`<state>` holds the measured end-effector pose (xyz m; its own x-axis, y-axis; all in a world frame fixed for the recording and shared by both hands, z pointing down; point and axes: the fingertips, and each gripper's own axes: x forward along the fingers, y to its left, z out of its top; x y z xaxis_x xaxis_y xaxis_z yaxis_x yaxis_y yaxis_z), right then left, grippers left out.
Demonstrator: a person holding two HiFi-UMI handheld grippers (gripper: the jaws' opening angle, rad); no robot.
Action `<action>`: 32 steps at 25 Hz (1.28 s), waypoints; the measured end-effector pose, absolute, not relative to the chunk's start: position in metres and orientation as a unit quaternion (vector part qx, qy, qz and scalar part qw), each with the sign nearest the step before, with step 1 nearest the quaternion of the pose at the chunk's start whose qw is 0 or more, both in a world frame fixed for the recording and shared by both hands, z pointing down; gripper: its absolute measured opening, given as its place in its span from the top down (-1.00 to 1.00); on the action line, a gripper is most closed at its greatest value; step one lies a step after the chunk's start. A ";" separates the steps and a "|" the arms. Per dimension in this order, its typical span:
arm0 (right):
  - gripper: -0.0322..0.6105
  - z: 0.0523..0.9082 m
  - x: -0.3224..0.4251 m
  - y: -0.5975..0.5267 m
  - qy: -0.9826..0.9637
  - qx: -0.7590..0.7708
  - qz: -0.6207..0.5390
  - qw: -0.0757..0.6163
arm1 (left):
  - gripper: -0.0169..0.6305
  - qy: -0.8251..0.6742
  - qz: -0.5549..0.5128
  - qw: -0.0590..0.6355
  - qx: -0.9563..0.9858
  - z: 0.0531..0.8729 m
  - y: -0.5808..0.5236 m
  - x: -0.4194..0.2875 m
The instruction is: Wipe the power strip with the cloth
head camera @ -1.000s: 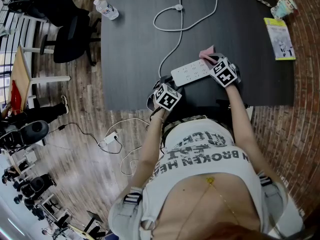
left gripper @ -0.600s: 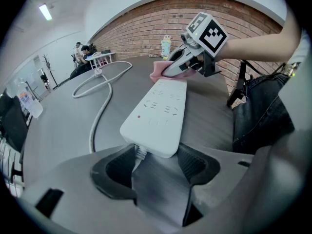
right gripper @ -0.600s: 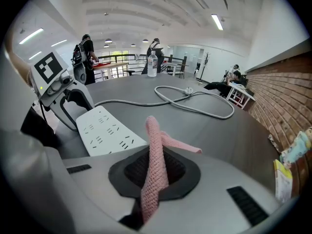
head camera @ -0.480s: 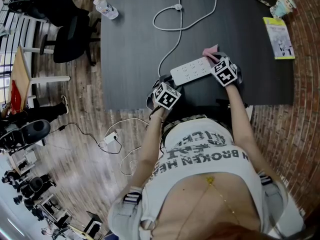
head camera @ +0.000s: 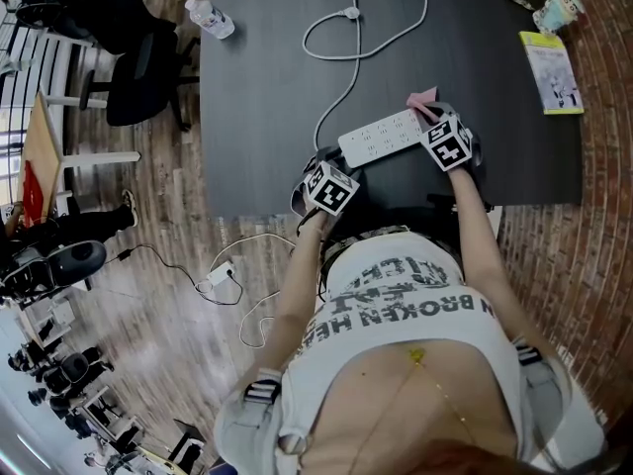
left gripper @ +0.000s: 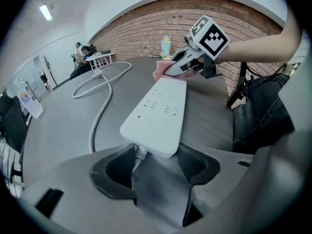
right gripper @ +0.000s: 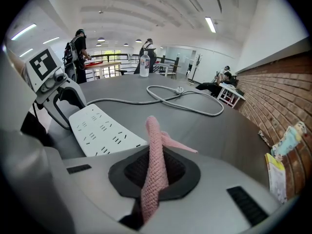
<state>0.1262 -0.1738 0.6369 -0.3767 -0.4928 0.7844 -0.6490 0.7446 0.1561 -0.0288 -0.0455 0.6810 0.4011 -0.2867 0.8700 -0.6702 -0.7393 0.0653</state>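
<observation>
A white power strip (head camera: 381, 135) lies near the front edge of the dark table (head camera: 267, 97). Its white cable (head camera: 341, 52) loops toward the far side. My left gripper (head camera: 329, 188) is open, its fingertips at the strip's cable end (left gripper: 155, 147), and the cable runs out between the jaws. My right gripper (head camera: 445, 139) is shut on a pink cloth (right gripper: 155, 155) at the strip's other end. The cloth (head camera: 422, 99) sticks out past that end. In the left gripper view the right gripper (left gripper: 187, 65) presses the cloth (left gripper: 160, 73) at the strip's far end.
A water bottle (head camera: 210, 18) lies at the table's far left corner. A booklet (head camera: 552, 72) and a small figure (head camera: 559, 10) sit at the far right. An office chair (head camera: 138, 57) stands left of the table. People stand at desks in the background (right gripper: 80, 45).
My right gripper and the pink cloth have slid slightly right along the strip's far end. The left gripper has hardly moved.
</observation>
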 end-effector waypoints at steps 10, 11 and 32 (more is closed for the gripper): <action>0.85 0.636 0.126 -0.173 -0.824 0.357 0.092 0.430 | 0.14 -0.295 0.459 0.207 0.812 0.681 -0.045 -0.029; 0.85 0.636 0.126 -0.173 -0.823 0.359 0.088 0.431 | 0.14 -0.296 0.459 0.206 0.812 0.681 -0.046 -0.029; 0.85 0.578 -0.002 -0.092 -0.937 0.123 0.099 0.311 | 0.14 -0.292 0.458 0.204 0.814 0.682 -0.045 -0.030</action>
